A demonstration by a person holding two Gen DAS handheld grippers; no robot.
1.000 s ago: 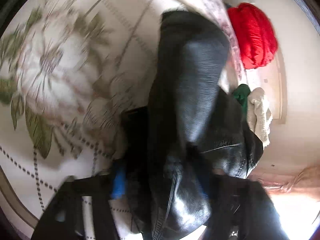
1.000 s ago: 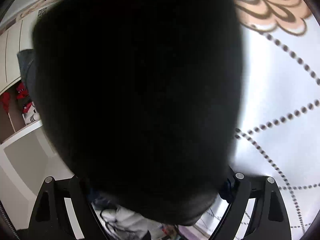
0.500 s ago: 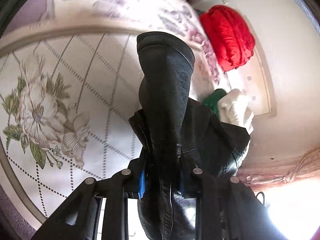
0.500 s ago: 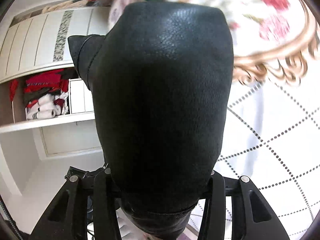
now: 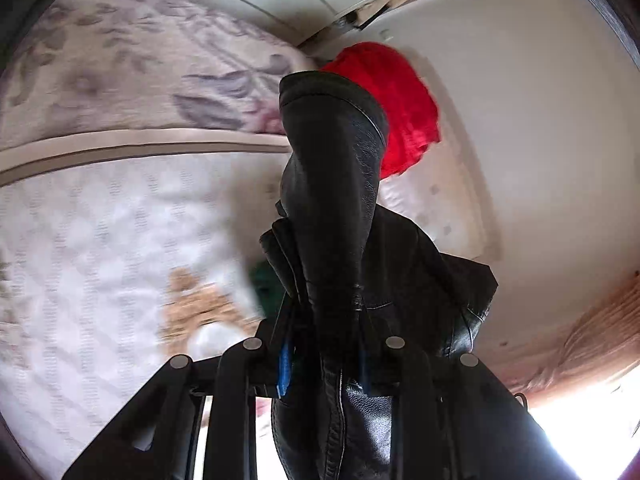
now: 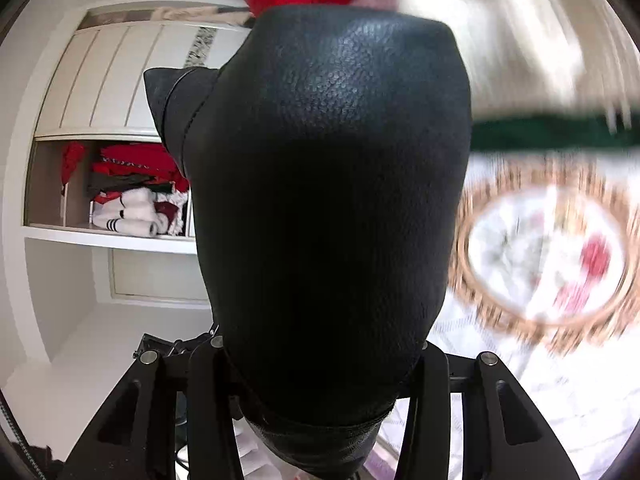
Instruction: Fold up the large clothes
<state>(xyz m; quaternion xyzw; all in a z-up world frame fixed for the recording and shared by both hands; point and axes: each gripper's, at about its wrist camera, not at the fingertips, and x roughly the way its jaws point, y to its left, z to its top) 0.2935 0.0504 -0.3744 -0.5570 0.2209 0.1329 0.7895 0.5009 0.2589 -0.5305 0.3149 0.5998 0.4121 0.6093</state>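
Left gripper (image 5: 326, 354): its two black fingers are clamped on a bunched fold of the black leather jacket (image 5: 332, 208); a blue pad shows on the left finger where it presses the leather.
Right gripper (image 6: 320, 364): closed around a thick rounded bulge of the same jacket (image 6: 332, 200), leather pressed against both fingers.
Jacket, left wrist view: one narrow part stands up and away from the grip, ending in a stitched hem at the far end; a wider panel with a seam hangs off to the right, and more leather drops below the fingers at the near edge.
Jacket, right wrist view: pebbled leather fills the middle of the picture; a second stitched edge juts out to the left behind the bulge.
Bed cover (image 5: 100, 248): pale quilted fabric with a floral print and a tan band, lying below and left of the jacket, blurred.
Red garment (image 5: 404, 120): a crumpled heap at the far right of the bed, behind the jacket's upper end.
Green cloth (image 6: 552, 134): a dark blurred strip to the right of the jacket.
Wardrobe shelf (image 6: 108, 236): far left, white, holding folded red and white clothes.
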